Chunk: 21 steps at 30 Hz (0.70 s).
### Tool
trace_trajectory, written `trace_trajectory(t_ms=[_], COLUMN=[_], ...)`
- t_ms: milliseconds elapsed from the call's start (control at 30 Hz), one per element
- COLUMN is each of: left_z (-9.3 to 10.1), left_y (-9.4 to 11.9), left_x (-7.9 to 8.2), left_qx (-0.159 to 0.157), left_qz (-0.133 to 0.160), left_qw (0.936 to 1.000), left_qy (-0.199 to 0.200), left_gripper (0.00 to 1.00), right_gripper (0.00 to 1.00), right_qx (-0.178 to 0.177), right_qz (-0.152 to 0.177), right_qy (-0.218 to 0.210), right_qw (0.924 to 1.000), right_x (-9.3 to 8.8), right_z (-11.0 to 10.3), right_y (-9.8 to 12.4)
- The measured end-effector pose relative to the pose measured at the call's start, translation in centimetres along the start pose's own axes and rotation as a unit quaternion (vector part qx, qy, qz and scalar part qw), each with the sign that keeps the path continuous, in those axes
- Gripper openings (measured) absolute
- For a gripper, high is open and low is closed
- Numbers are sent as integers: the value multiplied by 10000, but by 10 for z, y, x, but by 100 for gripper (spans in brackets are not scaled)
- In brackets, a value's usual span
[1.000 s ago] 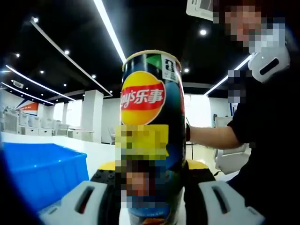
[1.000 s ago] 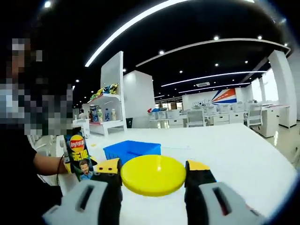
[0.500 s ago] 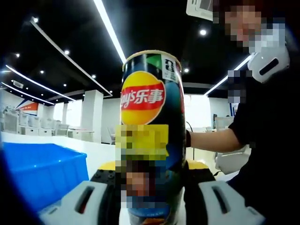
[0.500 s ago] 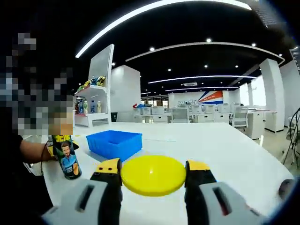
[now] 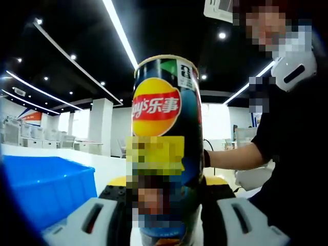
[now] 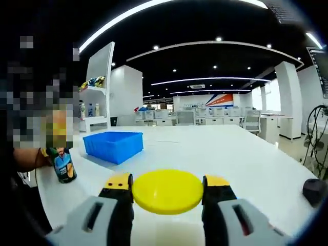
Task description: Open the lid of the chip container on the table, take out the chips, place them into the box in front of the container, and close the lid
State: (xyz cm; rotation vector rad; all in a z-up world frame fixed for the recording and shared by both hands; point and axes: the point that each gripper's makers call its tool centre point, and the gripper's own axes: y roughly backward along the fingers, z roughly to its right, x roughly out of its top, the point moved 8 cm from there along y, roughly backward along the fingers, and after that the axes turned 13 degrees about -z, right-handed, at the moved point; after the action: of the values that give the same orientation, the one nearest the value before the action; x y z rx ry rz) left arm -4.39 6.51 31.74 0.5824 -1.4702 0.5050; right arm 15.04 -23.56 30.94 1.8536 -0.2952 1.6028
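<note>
In the left gripper view a tall dark chip container [image 5: 165, 138] with a yellow and red logo stands upright between the jaws, and my left gripper [image 5: 165, 215] is shut on its lower part. Its top rim shows no lid. In the right gripper view my right gripper [image 6: 167, 192] is shut on the round yellow lid [image 6: 167, 191], held flat just above the white table [image 6: 246, 164]. The chip container [image 6: 64, 165] also appears small at the far left there, beside the person's arm. The blue box [image 6: 114, 145] stands on the table behind it; its side also shows as the blue box [image 5: 43, 184].
A person in a dark top [image 5: 292, 154] stands close on the right of the left gripper view. A small dark object [image 6: 313, 190] lies at the table's right edge. Shelves [image 6: 95, 102] and office desks stand far behind.
The right gripper's view has swung right with the lid still held; the container and blue box slid left in it. The left gripper view is unchanged except the person's forearm shifting slightly.
</note>
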Motion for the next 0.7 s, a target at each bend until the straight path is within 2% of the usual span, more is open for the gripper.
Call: trace_trajectory(t_ms=[700], left_z=[-1], left_y=[0], left_x=[0], left_qx=[-2], left_qz=[5], left_qw=[10000], left_qy=[-1], left_gripper=[51], right_gripper=[51], right_qx=[-225], right_qz=[-403], right_qy=[105], right_qw=[9989], right_x=[-20], right_z=[-8], right_y=[-5])
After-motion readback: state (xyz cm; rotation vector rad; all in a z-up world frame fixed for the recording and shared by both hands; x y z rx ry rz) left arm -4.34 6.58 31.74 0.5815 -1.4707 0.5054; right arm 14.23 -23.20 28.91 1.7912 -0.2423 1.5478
